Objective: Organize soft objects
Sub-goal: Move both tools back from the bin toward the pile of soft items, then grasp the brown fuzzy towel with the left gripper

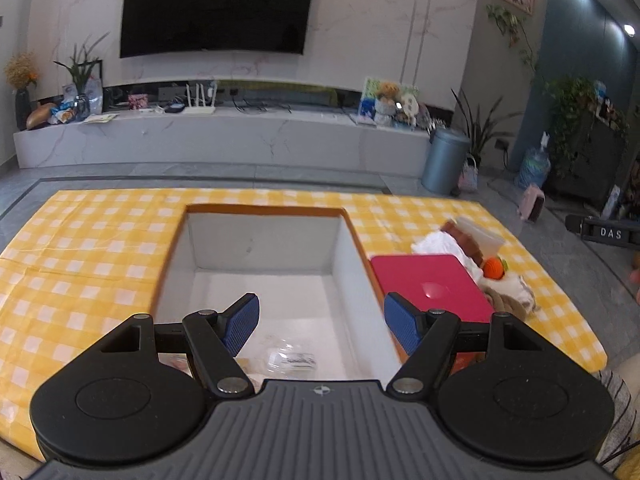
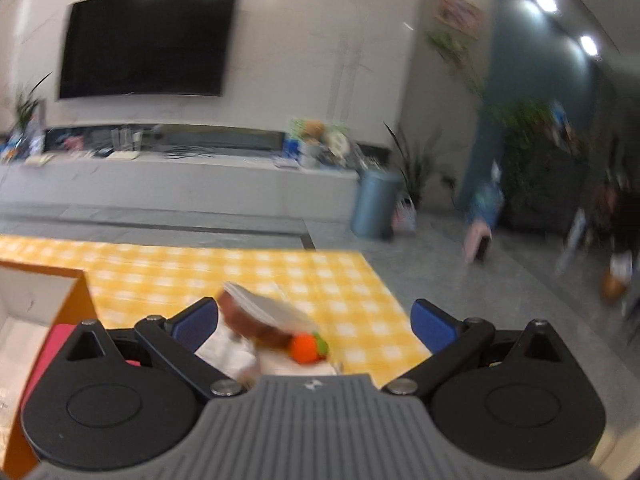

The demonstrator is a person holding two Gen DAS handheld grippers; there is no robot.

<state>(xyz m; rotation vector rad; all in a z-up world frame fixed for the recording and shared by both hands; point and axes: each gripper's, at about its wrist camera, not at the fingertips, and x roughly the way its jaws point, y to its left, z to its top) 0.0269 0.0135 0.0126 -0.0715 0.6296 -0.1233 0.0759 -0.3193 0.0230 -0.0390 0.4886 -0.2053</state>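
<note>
While your left gripper hangs over the open box, its blue pads stand wide apart with nothing between them. Inside the box, a clear plastic packet lies on the white floor at about 6 o'clock, just below the pads. Outside the box wall, at 3 o'clock, a red flat lid lies touching the box's orange rim. Beyond the lid, again at 3 o'clock, the soft objects sit heaped on the yellow checked cloth: white fabric, a brown and white piece, an orange plush with a green top, a tan plush.

Your right gripper is likewise spread wide, gripping nothing. The same heap lies between and below its pads, nearer the left-hand one; this view is blurred, so contact cannot be judged. The orange plush shows at 6 o'clock of the heap. The box corner stands at 9 o'clock. Farther out, a television hangs at 12 o'clock and a grey bin stands at 2 o'clock on the floor.
</note>
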